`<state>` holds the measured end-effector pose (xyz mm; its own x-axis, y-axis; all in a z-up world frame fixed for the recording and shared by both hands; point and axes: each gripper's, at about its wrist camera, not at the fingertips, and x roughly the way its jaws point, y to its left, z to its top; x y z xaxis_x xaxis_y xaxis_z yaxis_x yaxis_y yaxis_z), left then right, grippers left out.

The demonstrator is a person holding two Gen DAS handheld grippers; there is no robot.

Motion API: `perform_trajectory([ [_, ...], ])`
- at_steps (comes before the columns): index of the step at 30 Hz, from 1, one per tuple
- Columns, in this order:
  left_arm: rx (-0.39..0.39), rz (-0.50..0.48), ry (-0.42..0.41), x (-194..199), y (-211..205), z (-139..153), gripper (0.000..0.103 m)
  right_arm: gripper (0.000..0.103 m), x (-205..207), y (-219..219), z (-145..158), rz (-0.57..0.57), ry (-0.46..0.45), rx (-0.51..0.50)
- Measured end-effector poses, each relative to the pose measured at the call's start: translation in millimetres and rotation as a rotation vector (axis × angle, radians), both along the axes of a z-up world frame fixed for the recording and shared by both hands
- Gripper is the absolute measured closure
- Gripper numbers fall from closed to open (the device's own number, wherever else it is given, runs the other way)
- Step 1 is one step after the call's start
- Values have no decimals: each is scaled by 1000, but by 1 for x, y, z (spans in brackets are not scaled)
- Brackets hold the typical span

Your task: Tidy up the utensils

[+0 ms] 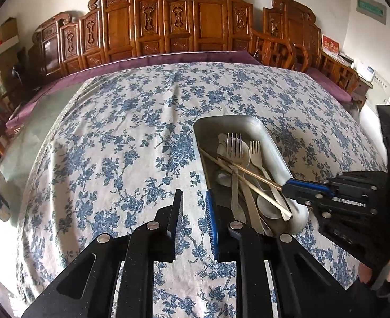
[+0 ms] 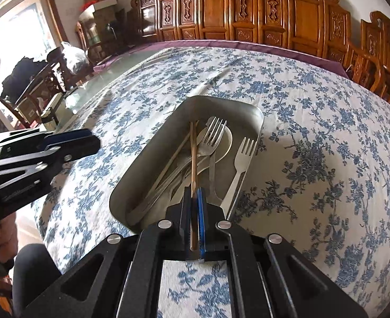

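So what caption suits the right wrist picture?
Right gripper clamps a thin wooden chopstick over the silver metal tray of forks and spoons.

The left wrist view looks forward along its own fingers [image 1: 179, 220], low over the counter [image 1: 131, 137] and toward the carved wooden chairs [image 1: 168, 23] at the far edge. It sits just left of the metal tray [image 1: 279, 153], close to its near end. The right wrist view looks from the tray's [image 2: 147, 164] near end along its length, very close, angled left toward the same chairs [image 2: 274, 13]. Both views share the tray, the counter [image 2: 314, 122] and each other's gripper.
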<state>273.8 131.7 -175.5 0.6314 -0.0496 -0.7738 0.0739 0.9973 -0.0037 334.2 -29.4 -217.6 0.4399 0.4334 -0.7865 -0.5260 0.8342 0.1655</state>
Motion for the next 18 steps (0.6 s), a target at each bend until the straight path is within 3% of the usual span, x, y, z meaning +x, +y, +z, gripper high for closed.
perform_trajectory([
  [9,-2,4,-2,-1,3,0,87,96,12,4,-13,-12,57,64],
  [15,7,-1,-10,-4,-1,3,80,95,7,0,-16,3,56,87],
  [16,8,-1,-9,-4,-2,3,80,87,6,-2,-15,4,54,95],
  [18,11,1,-8,-5,-4,3,78,81,4,-8,-13,6,46,126],
])
